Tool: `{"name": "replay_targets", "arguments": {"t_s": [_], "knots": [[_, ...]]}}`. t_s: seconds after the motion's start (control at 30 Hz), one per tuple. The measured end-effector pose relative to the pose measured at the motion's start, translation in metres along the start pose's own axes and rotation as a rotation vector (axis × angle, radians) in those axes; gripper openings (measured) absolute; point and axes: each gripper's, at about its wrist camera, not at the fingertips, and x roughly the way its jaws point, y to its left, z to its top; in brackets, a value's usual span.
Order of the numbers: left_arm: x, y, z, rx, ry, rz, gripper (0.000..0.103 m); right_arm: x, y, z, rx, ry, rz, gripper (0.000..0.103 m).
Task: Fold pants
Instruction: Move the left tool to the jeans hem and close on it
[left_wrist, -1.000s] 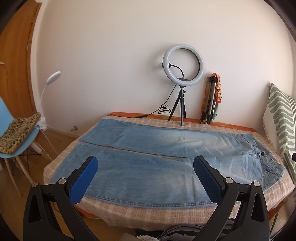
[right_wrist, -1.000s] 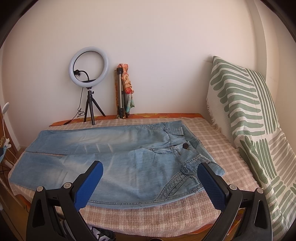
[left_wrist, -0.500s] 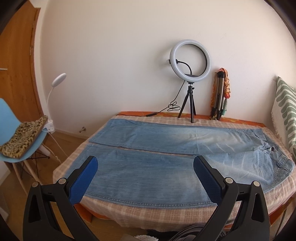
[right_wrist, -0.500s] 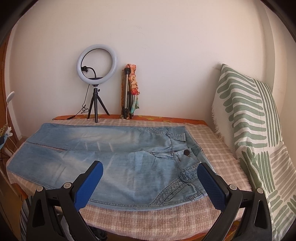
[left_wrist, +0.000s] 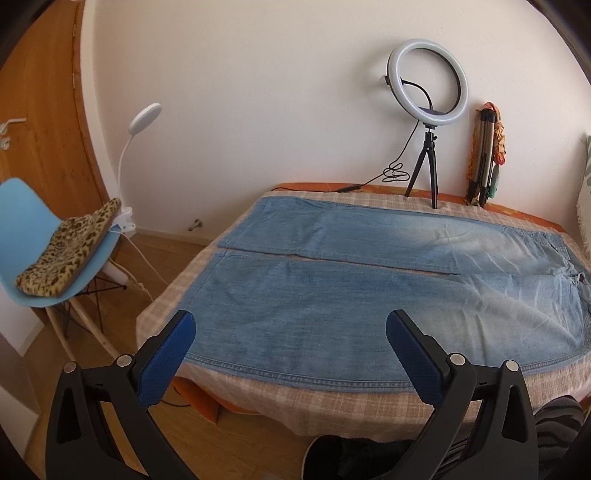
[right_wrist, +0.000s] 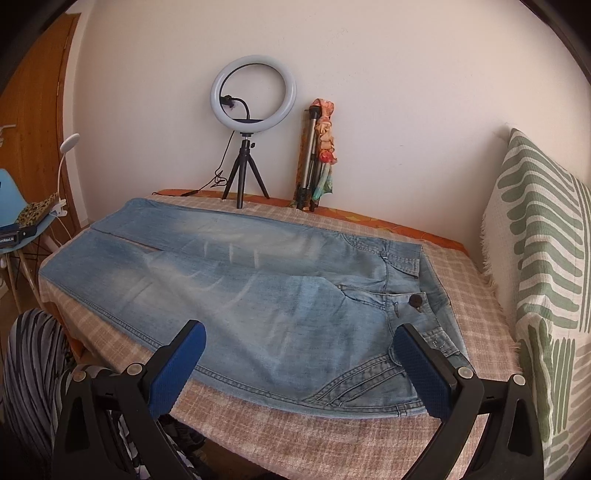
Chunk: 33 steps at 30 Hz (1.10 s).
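Both views shifted leftward since earlier, jeans (left_wrist: 369, 295) still flat, unfolded.

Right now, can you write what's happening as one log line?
step: approach | jeans: flat on bed, unfolded | left gripper: open, empty | right gripper: open, empty

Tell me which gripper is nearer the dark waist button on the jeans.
Right. The right gripper hangs open over the hip end of the jeans, close to the button. The left gripper hangs open toward the cuffs, farther away.
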Motion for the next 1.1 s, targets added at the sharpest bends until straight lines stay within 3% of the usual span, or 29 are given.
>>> {"name": "replay_targets", "arguments": {"t_s": [0.17,0.4,0.6,0.93,1.0,1.1], "knots": [[0.029,0.03,-0.012,-0.034,0.09,0.006,0.102,0.031,0.017,-0.011,-0.094,0.09,0.084,0.096],[0.066,0.081,-0.027,-0.087,0.178,0.067,0.086,0.082,0.063,-0.025,-0.262,0.223,0.189,0.08],[0.099,0.126,-0.038,-0.181,0.244,0.078,0.081,0.12,0.1,-0.035,-0.398,0.302,0.239,0.072],[0.142,0.174,-0.06,-0.383,0.316,0.041,0.081,0.153,0.119,-0.04,-0.475,0.361,0.243,0.072],[0.148,0.179,-0.063,-0.424,0.323,0.031,0.07,0.155,0.118,-0.039,-0.47,0.365,0.248,0.072],[0.158,0.183,-0.066,-0.473,0.338,0.002,0.062,0.161,0.118,-0.037,-0.467,0.368,0.247,0.072]]}}
